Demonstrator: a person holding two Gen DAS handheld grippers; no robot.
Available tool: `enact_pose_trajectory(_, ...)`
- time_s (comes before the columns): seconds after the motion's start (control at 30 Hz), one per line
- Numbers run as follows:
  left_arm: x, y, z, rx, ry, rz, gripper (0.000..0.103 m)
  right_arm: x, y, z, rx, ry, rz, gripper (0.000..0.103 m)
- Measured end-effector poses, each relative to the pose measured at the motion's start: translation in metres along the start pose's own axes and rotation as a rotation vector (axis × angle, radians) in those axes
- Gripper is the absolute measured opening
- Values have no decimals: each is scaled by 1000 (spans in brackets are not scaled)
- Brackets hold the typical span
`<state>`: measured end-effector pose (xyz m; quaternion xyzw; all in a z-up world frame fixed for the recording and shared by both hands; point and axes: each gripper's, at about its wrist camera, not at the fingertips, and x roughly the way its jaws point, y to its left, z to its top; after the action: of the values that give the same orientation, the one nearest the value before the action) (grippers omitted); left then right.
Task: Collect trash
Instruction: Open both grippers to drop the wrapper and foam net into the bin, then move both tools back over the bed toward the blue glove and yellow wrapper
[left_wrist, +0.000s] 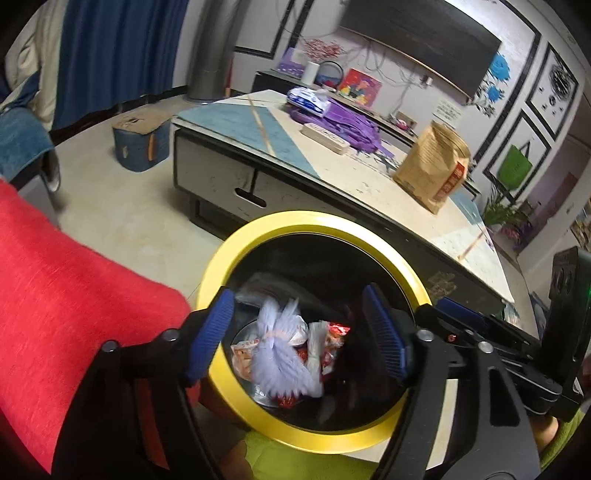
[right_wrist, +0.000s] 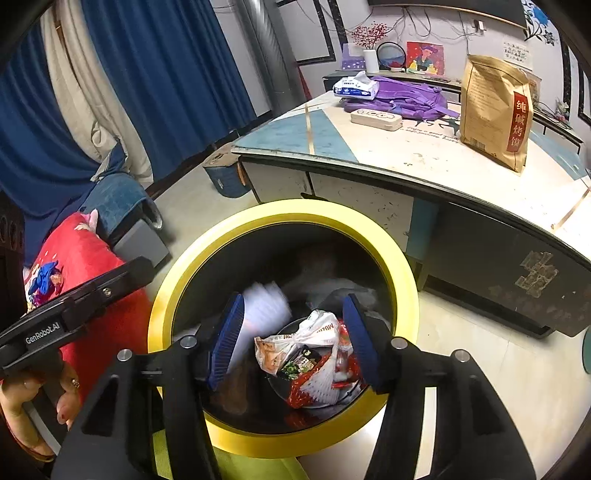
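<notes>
Hovering over the yellow-rimmed trash bin (left_wrist: 258, 236), both grippers stand released: the left gripper (left_wrist: 299, 334) and the right gripper (right_wrist: 295, 339) each have their blue fingers (right_wrist: 227, 341) spread apart with nothing pressed between them. No earlier view is at hand, so only this spread stance can be stated.

The main risk, as I judge it, is that light trash caught in mid-fall misses or snags. A pale, blurred foam fruit net (left_wrist: 275, 354) shows between the left fingers, apparently loose inside the bin, and a blurred white piece (right_wrist: 264, 304) hangs just beside the right gripper's left finger; either could catch on a ribbed pad and be lifted out again when the hand withdraws. The two grippers also sit close together over one opening, so a careless pull-back could knock them together or tip the bin.

The bin holds a crumpled white snack wrapper (right_wrist: 295, 343), red wrappers (right_wrist: 314, 387) and a small dark packet (right_wrist: 301, 363), lying low on its bottom. On the table (right_wrist: 424, 155) a brown paper bag (right_wrist: 495, 110) stands upright, well apart from the bin; what it contains cannot be seen. A tissue pack (right_wrist: 356, 88) lies on a purple backpack (right_wrist: 406, 98).
</notes>
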<state>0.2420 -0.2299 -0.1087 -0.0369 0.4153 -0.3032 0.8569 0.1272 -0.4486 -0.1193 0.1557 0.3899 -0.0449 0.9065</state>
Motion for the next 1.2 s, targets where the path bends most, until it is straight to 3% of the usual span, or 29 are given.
enact_pose_trajectory(0.23, -24, 17, -4, -68, -44, 58, 92, -8, 4, 1, -15, -25, -12, 71)
enact_pose_trajectory(0.43, -51, 21, -9, -69, -95, 109, 92, -17, 15, 2, -49, -59, -20, 84)
enact_pose_trajectory(1.2, -148, 47, -29, -106, -271, 244, 92, -67, 93, -4, -202, -175, 116, 93)
